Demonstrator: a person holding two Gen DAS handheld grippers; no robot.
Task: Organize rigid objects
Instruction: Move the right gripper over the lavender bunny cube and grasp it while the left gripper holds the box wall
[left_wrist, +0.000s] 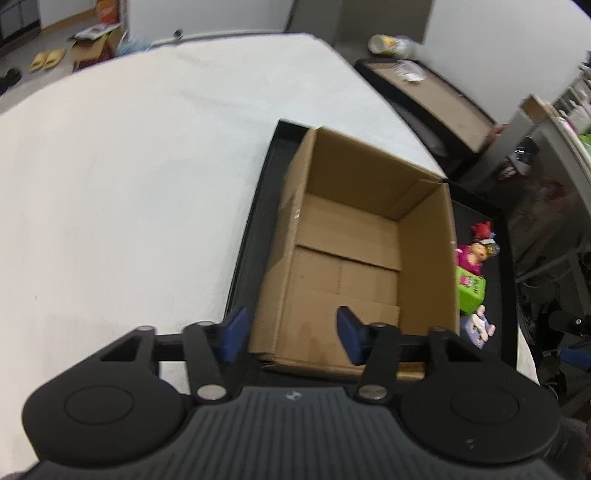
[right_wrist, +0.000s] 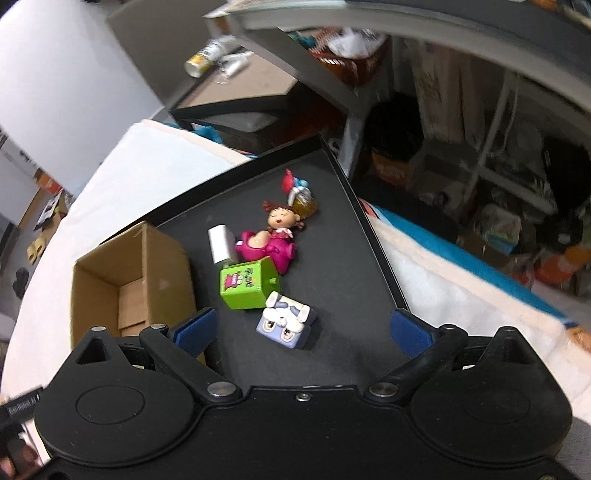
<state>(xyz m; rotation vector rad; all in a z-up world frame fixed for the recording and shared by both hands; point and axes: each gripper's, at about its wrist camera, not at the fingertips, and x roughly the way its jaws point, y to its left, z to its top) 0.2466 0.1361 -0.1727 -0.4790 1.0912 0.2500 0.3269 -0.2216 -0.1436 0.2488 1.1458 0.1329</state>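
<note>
Hiding behind the cardboard box (left_wrist: 354, 251), toys (left_wrist: 471, 284) show partly.

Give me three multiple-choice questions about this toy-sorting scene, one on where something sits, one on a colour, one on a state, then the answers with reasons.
1. Where do the toys lie?
A. inside the cardboard box
B. on the black tray beside the box
C. on the white cloth

2. What colour is the cube-shaped toy?
A. green
B. orange
C. black

3. How is the right gripper?
A. shut on a toy
B. shut, empty
C. open, empty

Answers: B, the toys rest on the black tray next to the cardboard box. A, the cube toy is bright green. C, the right gripper has its fingers spread with nothing between them.
</note>
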